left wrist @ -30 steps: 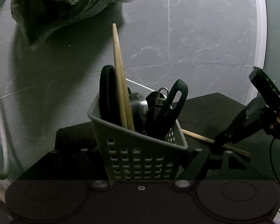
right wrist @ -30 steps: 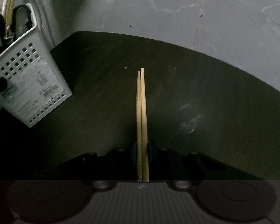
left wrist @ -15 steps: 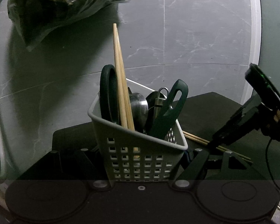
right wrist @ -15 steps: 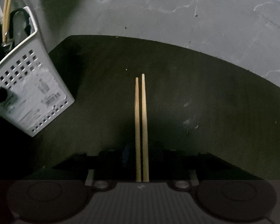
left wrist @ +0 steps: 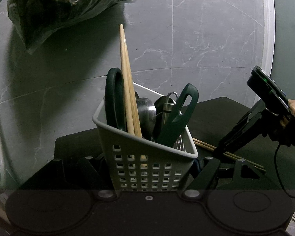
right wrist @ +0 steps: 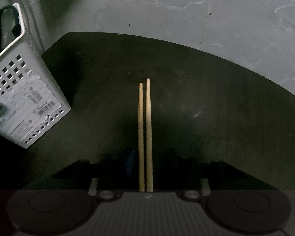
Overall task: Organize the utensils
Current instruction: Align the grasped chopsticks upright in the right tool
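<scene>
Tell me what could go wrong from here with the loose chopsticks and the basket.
1. The right tongs have just been closing around the two loose chopsticks lying on the dark tabletop, but the pads do not press them yet. One stick may slip out, or the pair may cross when lifted.
2. The basket, gripped by the left tongs, is already crowded with tall chopsticks and dark handles. The new pair could snag going in.
</scene>
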`<control>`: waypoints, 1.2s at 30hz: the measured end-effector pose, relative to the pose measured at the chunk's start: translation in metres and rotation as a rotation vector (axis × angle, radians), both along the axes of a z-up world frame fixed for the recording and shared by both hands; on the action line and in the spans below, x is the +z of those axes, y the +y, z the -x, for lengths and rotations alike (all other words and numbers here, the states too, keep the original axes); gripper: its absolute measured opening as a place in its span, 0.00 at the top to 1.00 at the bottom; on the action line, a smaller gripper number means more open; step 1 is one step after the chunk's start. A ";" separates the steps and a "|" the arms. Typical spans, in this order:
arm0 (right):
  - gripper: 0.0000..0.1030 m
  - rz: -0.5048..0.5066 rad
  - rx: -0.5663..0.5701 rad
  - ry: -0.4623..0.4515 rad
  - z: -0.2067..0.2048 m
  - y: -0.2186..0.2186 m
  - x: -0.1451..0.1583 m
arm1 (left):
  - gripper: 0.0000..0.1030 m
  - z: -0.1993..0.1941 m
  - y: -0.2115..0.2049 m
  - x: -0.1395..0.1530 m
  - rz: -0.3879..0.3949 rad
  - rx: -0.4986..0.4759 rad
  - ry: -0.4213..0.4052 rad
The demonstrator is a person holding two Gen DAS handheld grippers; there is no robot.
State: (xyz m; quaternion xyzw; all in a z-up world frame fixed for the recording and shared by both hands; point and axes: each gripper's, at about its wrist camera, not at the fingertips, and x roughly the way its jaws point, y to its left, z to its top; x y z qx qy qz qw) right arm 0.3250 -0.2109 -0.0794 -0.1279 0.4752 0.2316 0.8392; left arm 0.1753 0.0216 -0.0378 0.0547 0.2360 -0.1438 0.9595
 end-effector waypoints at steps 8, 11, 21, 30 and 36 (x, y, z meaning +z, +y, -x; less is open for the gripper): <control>0.87 0.029 -0.021 0.027 -0.001 0.002 0.005 | 0.25 0.000 -0.001 0.000 0.002 0.006 0.003; 0.87 0.016 -0.021 0.029 -0.001 0.000 0.006 | 0.25 0.000 -0.001 0.000 0.001 0.005 0.003; 0.88 -0.029 -0.052 0.044 -0.005 -0.005 0.001 | 0.25 -0.001 -0.001 0.000 0.000 0.006 0.005; 0.87 -0.250 -0.205 0.127 -0.011 -0.027 -0.003 | 0.25 -0.001 -0.001 0.000 -0.003 0.006 0.006; 0.87 -0.283 -0.225 0.126 -0.011 -0.032 -0.004 | 0.25 -0.002 -0.001 0.001 -0.002 0.006 0.007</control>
